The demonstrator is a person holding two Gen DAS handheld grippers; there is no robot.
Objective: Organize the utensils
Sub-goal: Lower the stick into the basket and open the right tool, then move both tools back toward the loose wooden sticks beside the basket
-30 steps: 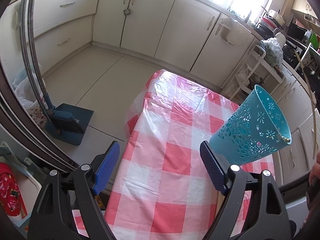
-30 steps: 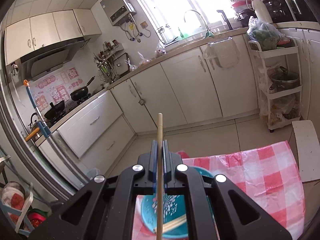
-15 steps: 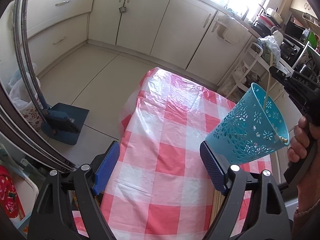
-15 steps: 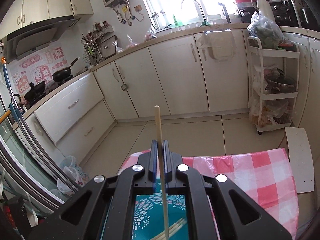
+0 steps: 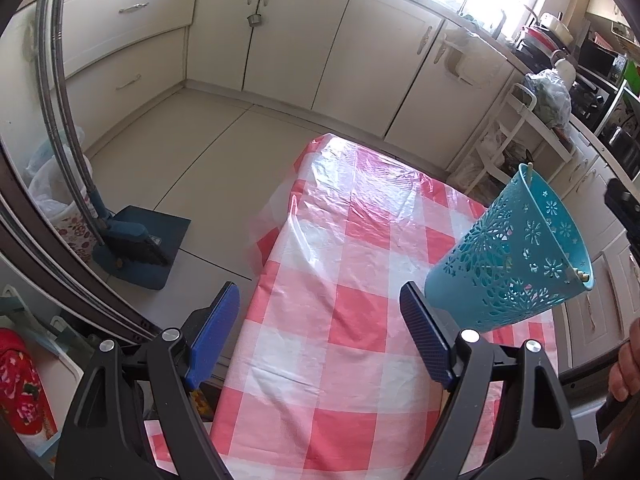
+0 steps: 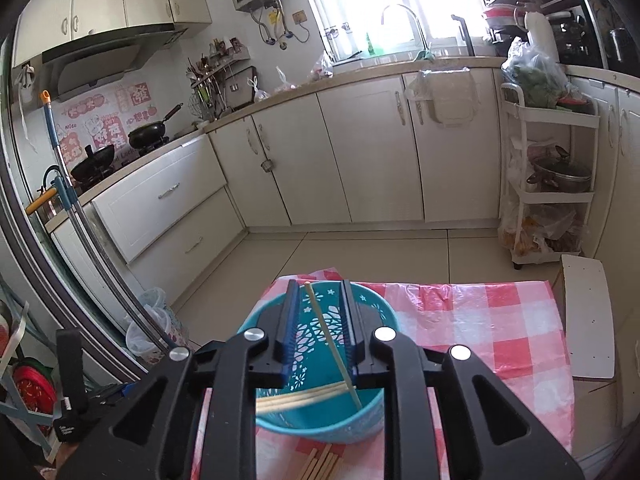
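A teal perforated cup [image 5: 516, 256] stands on the table with the red-and-white checked cloth [image 5: 340, 320], to the right of my left gripper [image 5: 320, 320], which is open and holds nothing. In the right wrist view my right gripper [image 6: 319, 292] hangs just over the cup [image 6: 320, 424] and its jaws are opening. One pale chopstick [image 6: 330, 340] leans between them, its lower end down inside the cup, and the pads do not press on it. Several more chopsticks [image 6: 300, 398] lie across the inside of the cup. Others [image 6: 320, 464] lie on the cloth in front of it.
A broom and blue dustpan [image 5: 132, 240] stand on the floor left of the table. A white trolley rack [image 6: 548, 184] with pots and bags stands at the far right, and a white board [image 6: 588, 312] leans by the table's right edge. A person's hand [image 5: 626, 368] shows at the right.
The right gripper has come down over the cup with the chopstick, and its jaws have parted from it; the chopstick now leans in the cup. The left gripper has stayed still and open.
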